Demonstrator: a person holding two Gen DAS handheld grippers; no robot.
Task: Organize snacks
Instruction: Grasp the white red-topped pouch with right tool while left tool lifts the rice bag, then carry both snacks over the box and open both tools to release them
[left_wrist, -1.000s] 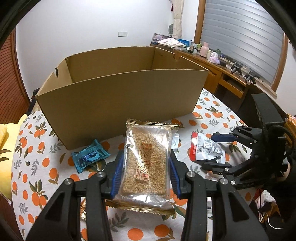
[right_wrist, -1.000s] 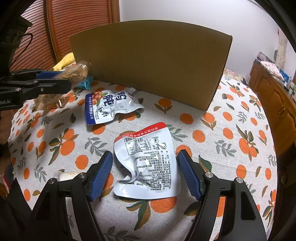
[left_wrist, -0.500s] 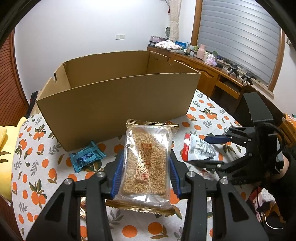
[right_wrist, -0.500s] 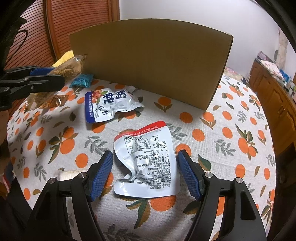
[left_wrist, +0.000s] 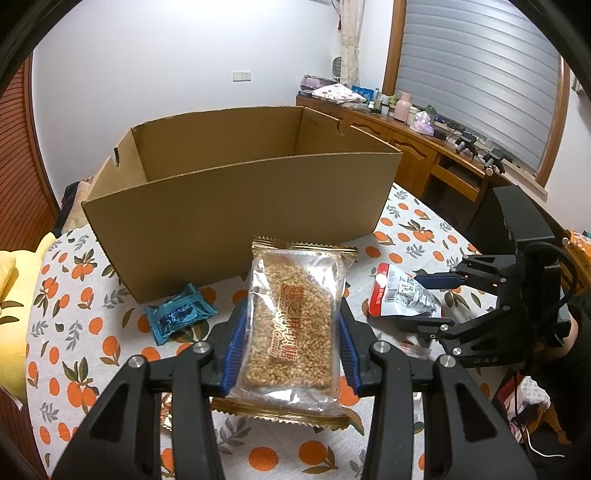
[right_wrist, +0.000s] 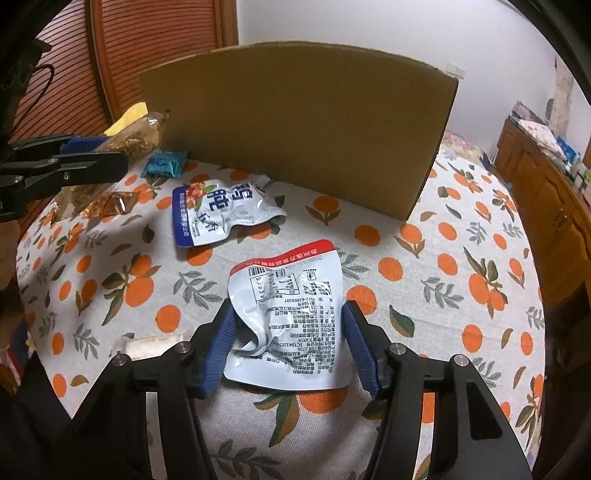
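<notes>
A: Left wrist view first: what does the left gripper (left_wrist: 291, 343) have?

B: One clear bar (left_wrist: 293, 328) of puffed grain with gold crimped ends. Both blue pads press on its long sides, so it is clamped and held off the cloth (left_wrist: 74, 332), in front of the box (left_wrist: 236, 206).

A: And the right gripper (right_wrist: 290, 349)?

B: Its jaws have just been closing around one silver pouch (right_wrist: 291, 317) with a red top edge, which lies printed side up in front of the box. In the right wrist view the left pad meets the pouch's crumpled edge and the right pad sits at its other edge, so the pads appear to press on it. In the left wrist view the pouch sits tilted between the fingers.

A: How many boxes?

B: One, cardboard, open at the top, standing on the orange-print cloth. I cannot see its floor.

A: Other snacks near the box?

B: One teal packet (left_wrist: 179, 317) just beside its near wall. One white pouch (right_wrist: 218, 214) with a blue band, also near that wall, well apart from the silver pouch. One amber wrapper (right_wrist: 107, 205) farther out, under the left gripper. One small pale packet (right_wrist: 151, 345) farthest from the box, just beside the right gripper's left finger.

A: So six snacks?

B: Six in sight: two between jaws, four loose.
</notes>
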